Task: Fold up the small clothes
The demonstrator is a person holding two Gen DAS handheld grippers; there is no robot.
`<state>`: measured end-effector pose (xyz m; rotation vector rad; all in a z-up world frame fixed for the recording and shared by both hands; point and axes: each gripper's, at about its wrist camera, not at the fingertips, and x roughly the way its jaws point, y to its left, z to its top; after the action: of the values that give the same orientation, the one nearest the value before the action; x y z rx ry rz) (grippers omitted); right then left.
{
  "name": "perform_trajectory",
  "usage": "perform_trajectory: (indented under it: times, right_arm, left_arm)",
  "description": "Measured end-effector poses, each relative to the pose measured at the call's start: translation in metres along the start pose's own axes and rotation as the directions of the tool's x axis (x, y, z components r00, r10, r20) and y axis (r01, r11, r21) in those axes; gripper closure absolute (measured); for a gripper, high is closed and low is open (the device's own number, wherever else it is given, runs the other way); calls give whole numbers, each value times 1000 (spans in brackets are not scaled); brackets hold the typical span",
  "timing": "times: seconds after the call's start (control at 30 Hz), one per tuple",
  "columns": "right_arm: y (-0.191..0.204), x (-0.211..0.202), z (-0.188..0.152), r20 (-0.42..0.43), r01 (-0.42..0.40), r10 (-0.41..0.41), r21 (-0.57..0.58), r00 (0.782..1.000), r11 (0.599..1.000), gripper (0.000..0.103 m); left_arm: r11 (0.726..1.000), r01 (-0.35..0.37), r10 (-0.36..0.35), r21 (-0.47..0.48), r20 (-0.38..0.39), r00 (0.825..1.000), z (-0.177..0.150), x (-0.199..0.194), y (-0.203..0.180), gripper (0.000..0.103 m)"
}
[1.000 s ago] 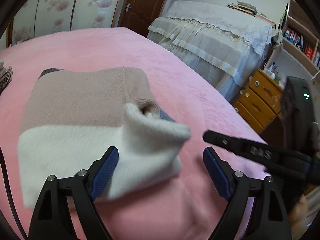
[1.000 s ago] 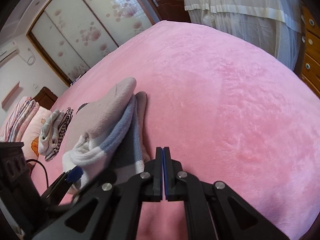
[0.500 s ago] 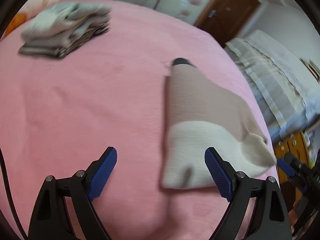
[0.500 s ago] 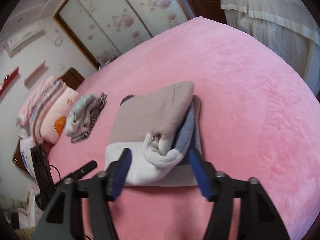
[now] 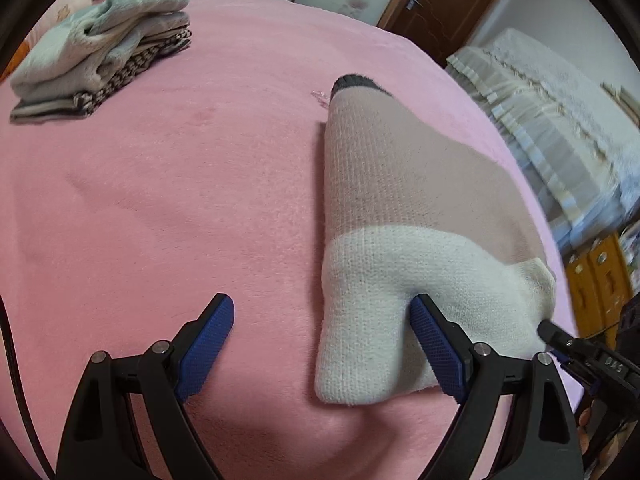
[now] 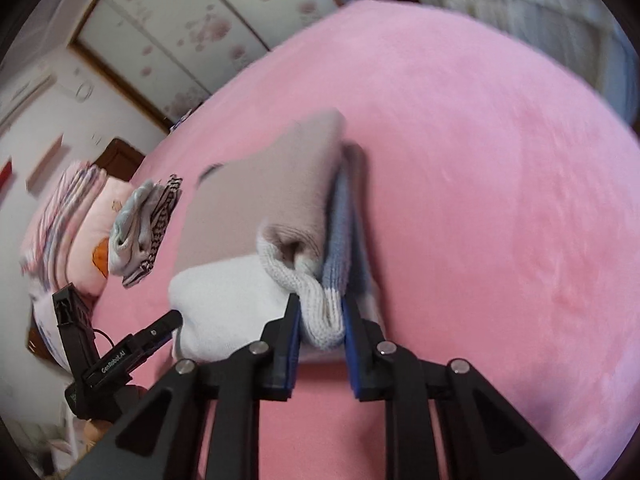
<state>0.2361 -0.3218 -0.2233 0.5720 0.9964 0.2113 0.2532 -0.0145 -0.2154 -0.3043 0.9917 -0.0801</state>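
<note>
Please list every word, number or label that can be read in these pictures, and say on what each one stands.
"GenRobot.AI": on the black finger of the left tool, seen from the right wrist.
White characters on the right tool, seen from the left wrist: too blurred to read surely.
Nothing readable on the socks or blanket.

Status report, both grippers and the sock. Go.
Left gripper open, one finger against the sock's white end. Right gripper shut on sock cuff. Sock lies folded on pink bed. Folded pile far off, nothing blocking.

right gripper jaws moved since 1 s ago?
Yes. The right gripper went from shut on bare pink blanket beside the folded beige-and-white knitted sock to clamping its white cuff.
</note>
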Motion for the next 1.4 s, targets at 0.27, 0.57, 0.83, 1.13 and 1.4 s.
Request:
perform_trajectory:
  times: [0.27, 0.57, 0.83, 1.13, 1.4]
  right_arm:
    - [-22, 20, -20, 10, 4, -5, 53, 1000, 999, 84]
    - [17, -28, 12, 56, 59, -53, -109, 997, 992, 49]
    - [44, 6, 95, 67, 84, -74, -157, 995, 984, 43]
    - [37, 84, 135, -3, 186, -190, -173, 982, 967, 89]
    - [18, 87, 129, 2, 147, -148, -123, 989, 981, 88]
  left_arm:
    - [999, -22, 23, 42, -7, 1000, -13, 8, 2, 11]
    - [994, 88, -85, 65, -41, 996, 15, -27, -5, 11]
    - [990, 17, -22, 143, 32, 999, 81, -10, -28, 10]
    - [997, 11, -9, 78, -32, 999, 119, 67, -27, 10]
    - [998, 39, -37, 53, -38, 999, 115, 74, -23, 10]
